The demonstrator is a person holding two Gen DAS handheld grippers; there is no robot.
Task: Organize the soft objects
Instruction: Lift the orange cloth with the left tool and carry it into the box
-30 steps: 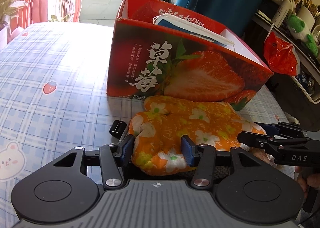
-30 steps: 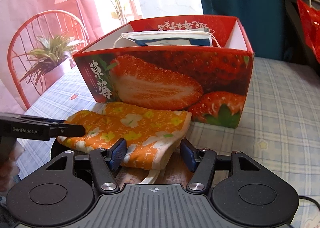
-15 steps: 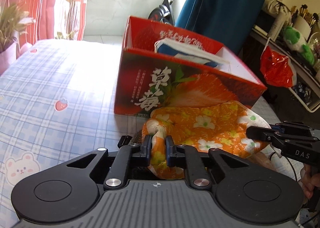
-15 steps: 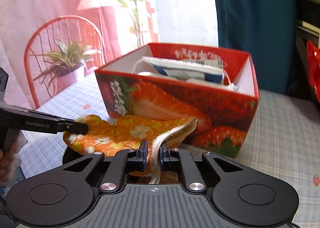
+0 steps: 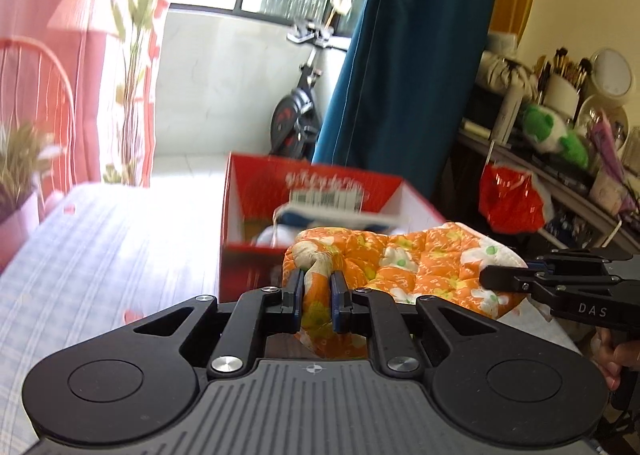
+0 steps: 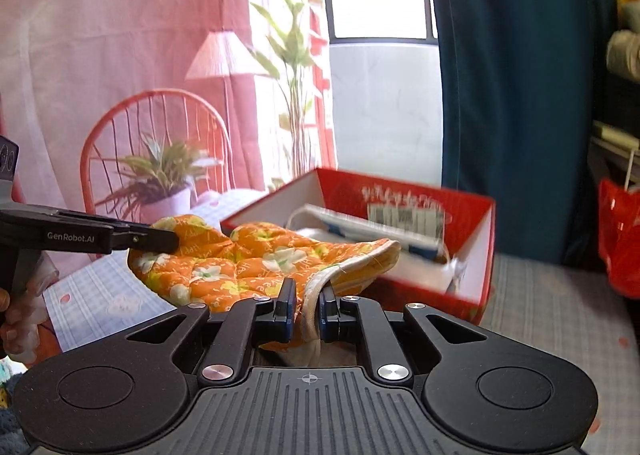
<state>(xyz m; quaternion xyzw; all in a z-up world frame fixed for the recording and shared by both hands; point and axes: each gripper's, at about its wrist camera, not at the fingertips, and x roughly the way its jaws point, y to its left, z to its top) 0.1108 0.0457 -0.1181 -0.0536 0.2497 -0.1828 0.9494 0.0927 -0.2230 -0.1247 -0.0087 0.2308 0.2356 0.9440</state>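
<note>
An orange quilted oven mitt (image 5: 408, 267) with white flowers hangs in the air, stretched between both grippers just in front of the red strawberry box (image 5: 256, 215). My left gripper (image 5: 317, 295) is shut on the mitt's bunched fingertip end. My right gripper (image 6: 306, 305) is shut on the white-trimmed cuff of the oven mitt (image 6: 256, 263). The red box (image 6: 476, 239) stands open on the table and holds white and blue masks (image 6: 384, 227). Each gripper shows at the edge of the other's view.
A blue checked tablecloth (image 5: 100, 255) covers the table. A potted plant (image 6: 160, 183) and a red wire chair (image 6: 116, 143) stand at the left. A teal curtain (image 5: 408, 75), an exercise bike (image 5: 296, 115), a red plastic bag (image 5: 508, 199) and a cluttered shelf lie beyond the table.
Both grippers went from open around the mitt to shut on it. They then lifted it off the table up to the height of the box's rim.
</note>
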